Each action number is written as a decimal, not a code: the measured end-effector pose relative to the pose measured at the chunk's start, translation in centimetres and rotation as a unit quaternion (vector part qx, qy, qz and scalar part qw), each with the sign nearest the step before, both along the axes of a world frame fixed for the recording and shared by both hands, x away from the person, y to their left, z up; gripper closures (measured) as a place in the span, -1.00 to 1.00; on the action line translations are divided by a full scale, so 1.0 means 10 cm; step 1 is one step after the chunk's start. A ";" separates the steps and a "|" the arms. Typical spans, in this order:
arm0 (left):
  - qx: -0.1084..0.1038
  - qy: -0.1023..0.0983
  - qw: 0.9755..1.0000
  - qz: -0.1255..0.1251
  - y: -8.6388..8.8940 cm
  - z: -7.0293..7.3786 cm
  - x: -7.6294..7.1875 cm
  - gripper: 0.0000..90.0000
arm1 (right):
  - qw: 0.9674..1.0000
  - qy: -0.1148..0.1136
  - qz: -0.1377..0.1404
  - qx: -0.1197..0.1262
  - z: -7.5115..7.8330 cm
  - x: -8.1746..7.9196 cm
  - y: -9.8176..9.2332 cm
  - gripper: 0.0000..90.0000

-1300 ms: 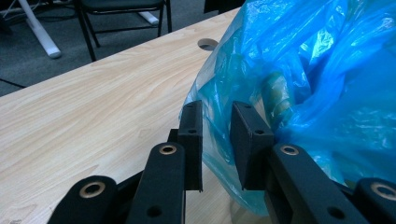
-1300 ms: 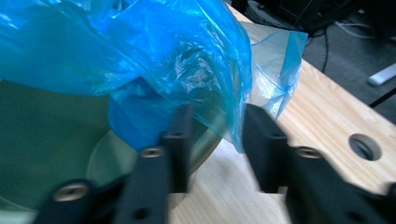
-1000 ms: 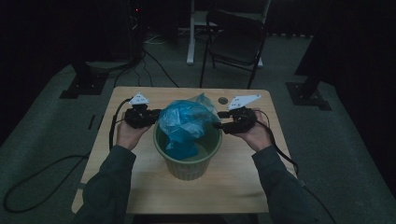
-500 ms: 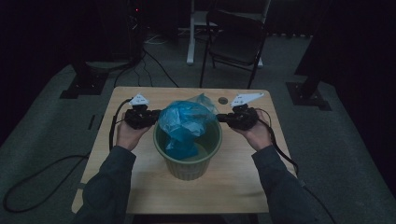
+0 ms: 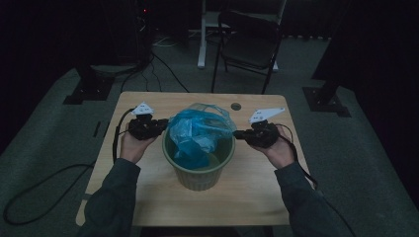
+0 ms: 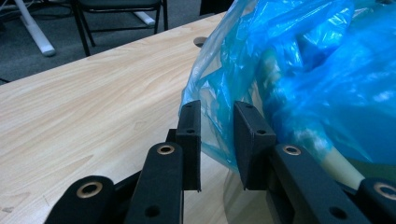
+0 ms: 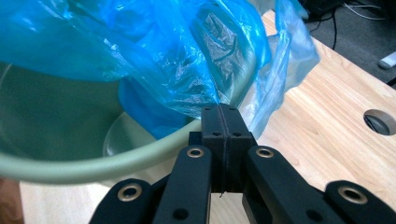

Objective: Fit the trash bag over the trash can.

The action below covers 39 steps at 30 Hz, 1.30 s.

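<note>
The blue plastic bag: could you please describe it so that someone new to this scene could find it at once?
Start at the wooden table in the middle of the dark room, then find the pale green bin standing on it. The blue plastic bag sits crumpled in the bin's mouth, between the left gripper and the right gripper. It is the one bright blue, translucent thing there.
</note>
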<state>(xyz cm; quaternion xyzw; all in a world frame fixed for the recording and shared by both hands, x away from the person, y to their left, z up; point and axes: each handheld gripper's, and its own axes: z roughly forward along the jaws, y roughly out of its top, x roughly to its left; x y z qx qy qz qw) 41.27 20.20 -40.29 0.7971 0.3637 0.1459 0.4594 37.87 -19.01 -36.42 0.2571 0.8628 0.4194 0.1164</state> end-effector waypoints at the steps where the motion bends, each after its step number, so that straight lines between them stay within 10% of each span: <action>1: -0.002 -0.001 1.000 -0.002 0.00 0.00 -0.02 0.63 | 1.000 0.001 0.002 0.001 0.00 -0.01 -0.01 1.00; 28: -0.047 -0.032 0.998 -0.011 0.16 0.21 -0.33 0.38 | 1.000 0.001 0.022 0.018 -0.02 -0.19 -0.08 1.00; 33: -0.079 -0.026 0.996 -0.034 0.15 0.24 -0.35 0.27 | 1.000 0.000 0.022 0.020 -0.03 -0.19 -0.08 1.00; 39: -0.065 -0.004 0.997 -0.044 0.08 0.18 -0.34 0.25 | 1.000 0.002 0.020 0.021 -0.03 -0.20 -0.09 1.00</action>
